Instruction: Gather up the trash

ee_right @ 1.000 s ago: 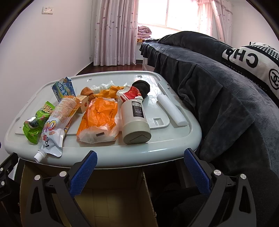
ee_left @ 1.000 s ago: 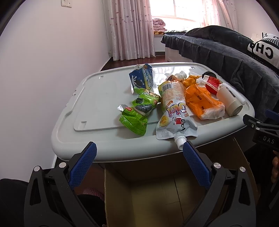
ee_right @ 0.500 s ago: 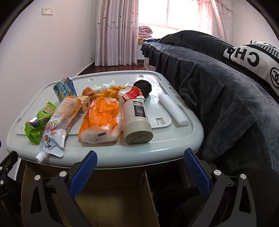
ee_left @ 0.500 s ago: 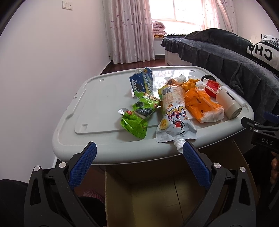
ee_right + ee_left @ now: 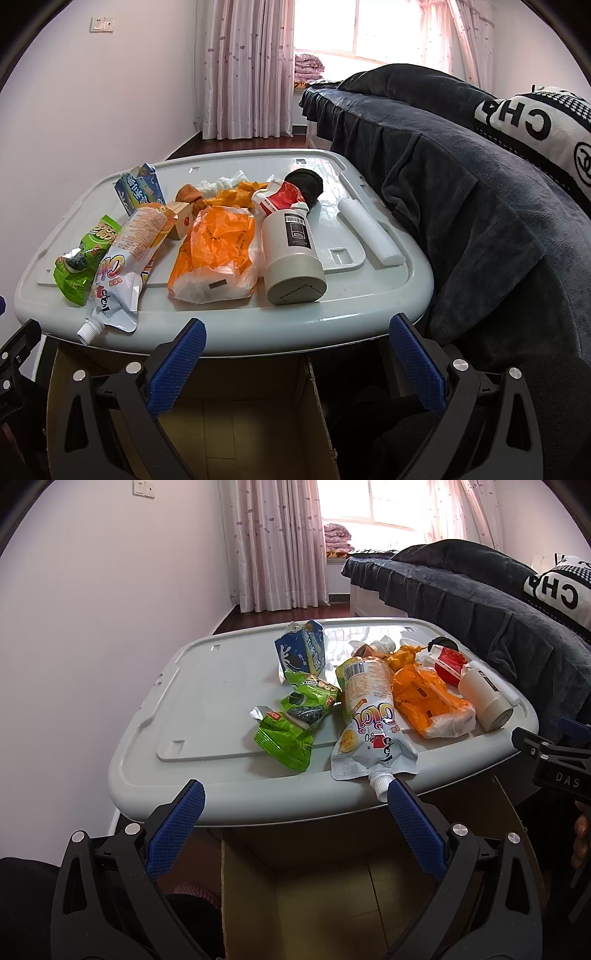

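Trash lies on a grey bin lid: a green snack bag, a white spouted pouch, a blue carton, an orange plastic bag, a cream bottle and a red wrapper. My left gripper is open, below the lid's near edge. My right gripper is open too, in front of the bottle. An open cardboard box sits under both.
A white foam roll and a dark sock lie on the lid's right part. A dark blanket-covered bed flanks the right side. A wall stands to the left, curtains and a window at the back.
Both grippers have risen slightly, so the lid and trash sit a bit lower in view. Jaws stay open; nothing on the lid moved.
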`<state>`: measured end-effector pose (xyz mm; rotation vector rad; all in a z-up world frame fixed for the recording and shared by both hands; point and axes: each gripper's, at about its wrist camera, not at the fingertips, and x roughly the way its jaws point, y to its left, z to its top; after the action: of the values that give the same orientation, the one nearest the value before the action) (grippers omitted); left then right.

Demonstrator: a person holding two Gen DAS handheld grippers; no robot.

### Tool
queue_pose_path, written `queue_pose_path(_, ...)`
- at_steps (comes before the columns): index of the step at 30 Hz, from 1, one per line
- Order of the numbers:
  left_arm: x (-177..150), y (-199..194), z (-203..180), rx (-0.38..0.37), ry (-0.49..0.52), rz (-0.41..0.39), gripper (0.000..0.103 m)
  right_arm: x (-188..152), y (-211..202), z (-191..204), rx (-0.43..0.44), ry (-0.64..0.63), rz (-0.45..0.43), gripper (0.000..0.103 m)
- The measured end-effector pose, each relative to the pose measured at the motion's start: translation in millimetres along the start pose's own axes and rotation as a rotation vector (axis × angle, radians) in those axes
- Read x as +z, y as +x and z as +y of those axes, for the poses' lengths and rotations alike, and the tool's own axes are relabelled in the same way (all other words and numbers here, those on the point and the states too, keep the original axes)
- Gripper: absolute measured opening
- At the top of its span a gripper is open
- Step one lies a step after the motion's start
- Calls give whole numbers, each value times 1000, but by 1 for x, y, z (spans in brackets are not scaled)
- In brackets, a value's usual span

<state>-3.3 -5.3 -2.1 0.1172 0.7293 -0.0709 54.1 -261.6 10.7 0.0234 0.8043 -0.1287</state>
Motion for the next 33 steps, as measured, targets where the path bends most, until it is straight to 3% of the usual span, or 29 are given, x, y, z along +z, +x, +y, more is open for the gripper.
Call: queue_pose_path(33,1,1,5,12,-14,7,97,-1,3,-1,6,9,12,98)
